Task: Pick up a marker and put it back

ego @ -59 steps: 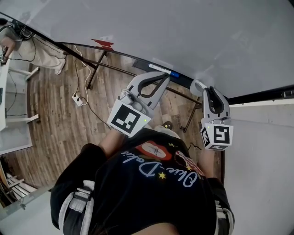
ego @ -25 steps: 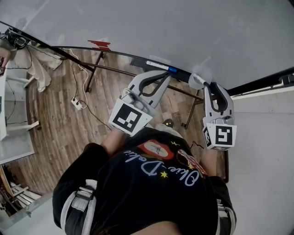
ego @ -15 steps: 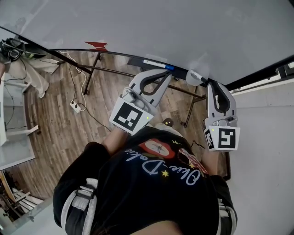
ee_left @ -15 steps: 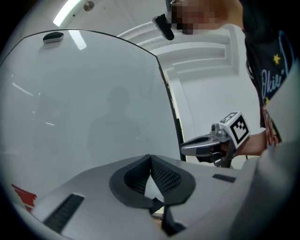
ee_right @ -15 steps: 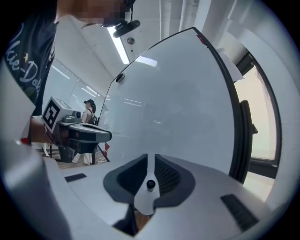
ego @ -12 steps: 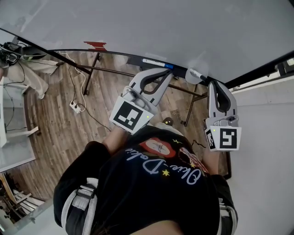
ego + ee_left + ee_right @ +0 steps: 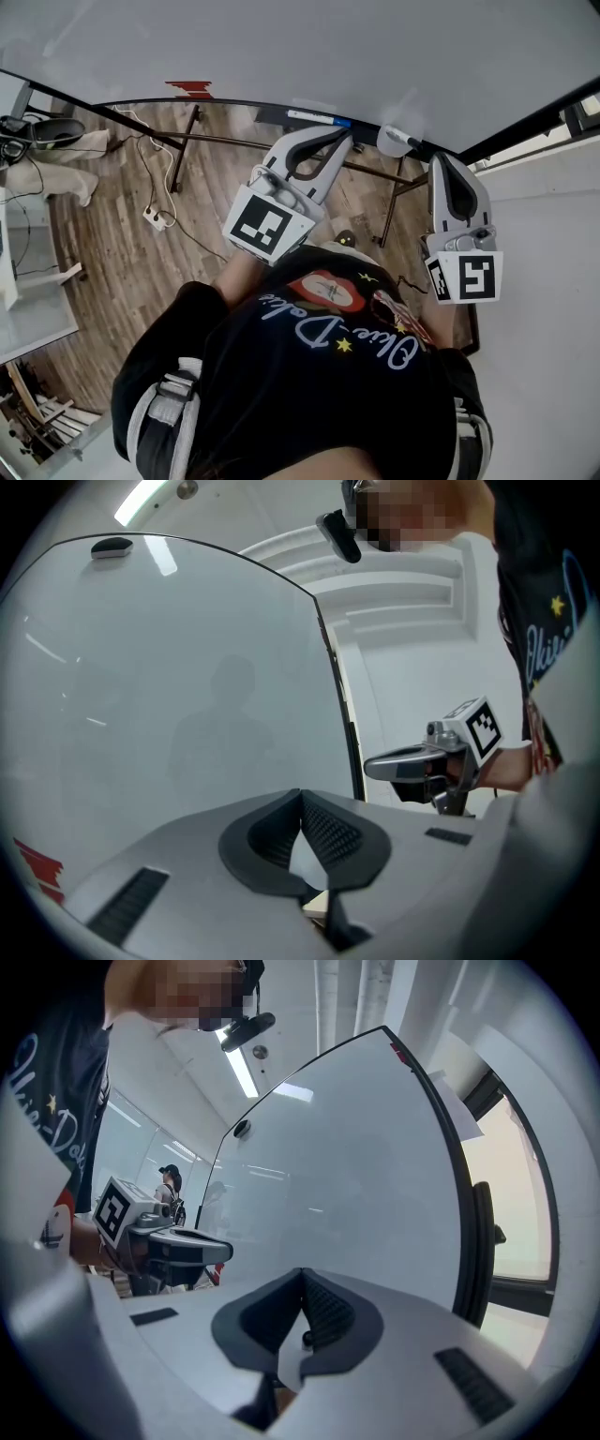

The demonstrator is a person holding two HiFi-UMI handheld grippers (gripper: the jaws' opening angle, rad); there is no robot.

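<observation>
A white marker with a blue cap [image 7: 317, 117] lies on the dark tray [image 7: 272, 113] under the whiteboard [image 7: 300, 47]. My left gripper [image 7: 339, 141] [image 7: 300, 801] hovers just below and in front of its capped end, pads together, nothing in them. A round white object with a dark end [image 7: 391, 140] sits at the tray's right end. My right gripper [image 7: 437, 160] [image 7: 300, 1281] is just right of it. Its jaws have just been closing and the pads meet. I see only a small dark spot low in the gap, no marker.
The whiteboard fills both gripper views close ahead. A red mark [image 7: 192, 89] sits at its lower edge. Below are the stand's legs [image 7: 187, 141], cables and a power strip [image 7: 156, 213] on the wood floor. A white wall [image 7: 548, 281] is at the right.
The right gripper's jaws have gone from spread to shut, and it has risen a little, to the right of the white object. The left gripper has stayed by the marker.
</observation>
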